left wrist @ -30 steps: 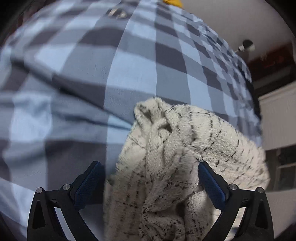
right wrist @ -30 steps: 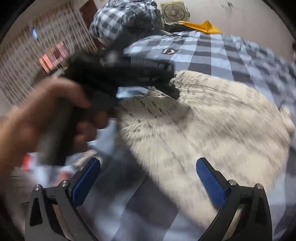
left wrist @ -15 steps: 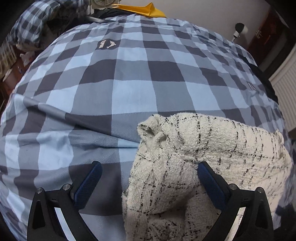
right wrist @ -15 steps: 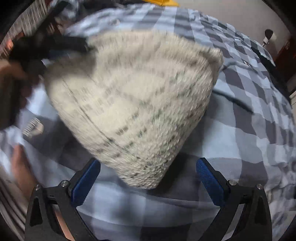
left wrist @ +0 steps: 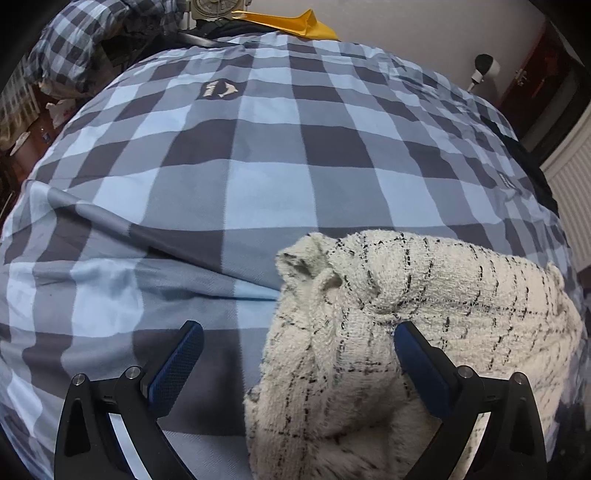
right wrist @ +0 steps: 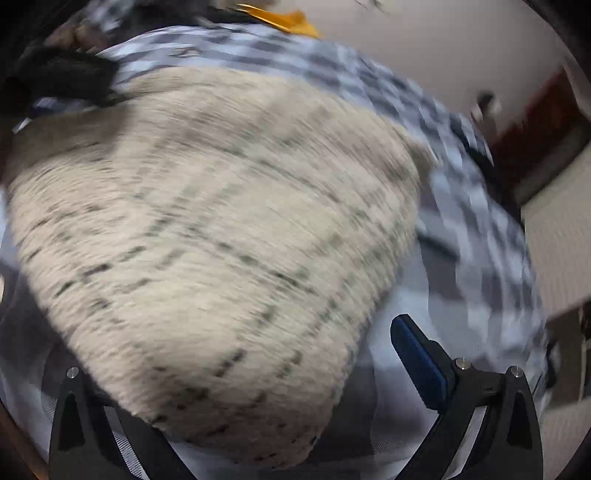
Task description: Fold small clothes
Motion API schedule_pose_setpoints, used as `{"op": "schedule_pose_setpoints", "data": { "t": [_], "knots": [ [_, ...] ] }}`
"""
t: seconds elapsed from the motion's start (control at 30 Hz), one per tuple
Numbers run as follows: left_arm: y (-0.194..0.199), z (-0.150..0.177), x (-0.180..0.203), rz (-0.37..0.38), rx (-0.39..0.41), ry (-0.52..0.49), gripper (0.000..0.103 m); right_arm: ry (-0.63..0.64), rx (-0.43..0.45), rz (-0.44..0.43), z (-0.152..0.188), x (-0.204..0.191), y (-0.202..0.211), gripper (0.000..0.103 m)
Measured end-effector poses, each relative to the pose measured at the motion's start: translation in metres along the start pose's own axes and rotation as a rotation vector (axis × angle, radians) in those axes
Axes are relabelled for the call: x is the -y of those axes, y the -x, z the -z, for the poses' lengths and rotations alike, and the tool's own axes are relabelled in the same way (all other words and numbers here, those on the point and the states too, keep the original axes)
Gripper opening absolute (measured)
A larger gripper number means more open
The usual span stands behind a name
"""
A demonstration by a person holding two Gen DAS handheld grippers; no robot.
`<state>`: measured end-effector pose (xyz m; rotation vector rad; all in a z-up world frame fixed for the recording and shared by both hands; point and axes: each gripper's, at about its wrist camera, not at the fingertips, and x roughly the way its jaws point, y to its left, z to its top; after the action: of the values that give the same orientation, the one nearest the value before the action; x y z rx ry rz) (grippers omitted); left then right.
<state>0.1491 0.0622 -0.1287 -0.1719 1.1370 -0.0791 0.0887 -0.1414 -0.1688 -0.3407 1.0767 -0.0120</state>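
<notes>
A cream knitted garment (left wrist: 424, 295) with thin black check lines lies bunched on the blue-grey checked bed cover (left wrist: 258, 177), low and right in the left wrist view. My left gripper (left wrist: 295, 347) is open; its right pad (left wrist: 417, 358) touches a fold of the knit, and its left pad (left wrist: 181, 358) is over bare cover. In the blurred right wrist view the garment (right wrist: 221, 229) fills most of the frame. My right gripper (right wrist: 288, 350) is open, with its left finger hidden behind the knit and its right pad (right wrist: 417, 354) free. The other gripper (right wrist: 62, 81) shows dark at the garment's far left edge.
A crumpled checked cloth (left wrist: 81, 48) and a yellow item (left wrist: 295, 22) sit at the far end of the bed. A white radiator (left wrist: 576, 177) and a dark red door (left wrist: 543, 74) stand to the right. The cover (right wrist: 461, 229) stretches wide beyond the garment.
The left view has pulled back and up, showing more bed, while the garment stays between its fingers. The right gripper has swung in, and the knit now hides its left finger.
</notes>
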Motion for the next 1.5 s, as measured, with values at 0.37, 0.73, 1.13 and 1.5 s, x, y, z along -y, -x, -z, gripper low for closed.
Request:
{"op": "schedule_pose_setpoints", "data": {
  "t": [0.37, 0.73, 1.13, 1.5],
  "knots": [
    [0.020, -0.008, 0.002, -0.100, 0.025, -0.020, 0.103, -0.158, -0.108, -0.234, 0.009, 0.048, 0.008, 0.101],
    [0.068, -0.021, -0.005, -0.096, 0.086, 0.008, 0.103, -0.825, -0.020, -0.620, 0.030, 0.140, 0.014, 0.101],
    [0.104, -0.011, 0.006, 0.013, 0.131, 0.038, 0.103, -0.432, 0.131, -0.537, -0.031, 0.027, 0.041, 0.102],
    [0.018, 0.012, 0.051, 0.033, -0.084, -0.107, 0.103, -0.240, 0.001, -0.513, -0.056, 0.029, -0.013, 0.102]
  ]
}}
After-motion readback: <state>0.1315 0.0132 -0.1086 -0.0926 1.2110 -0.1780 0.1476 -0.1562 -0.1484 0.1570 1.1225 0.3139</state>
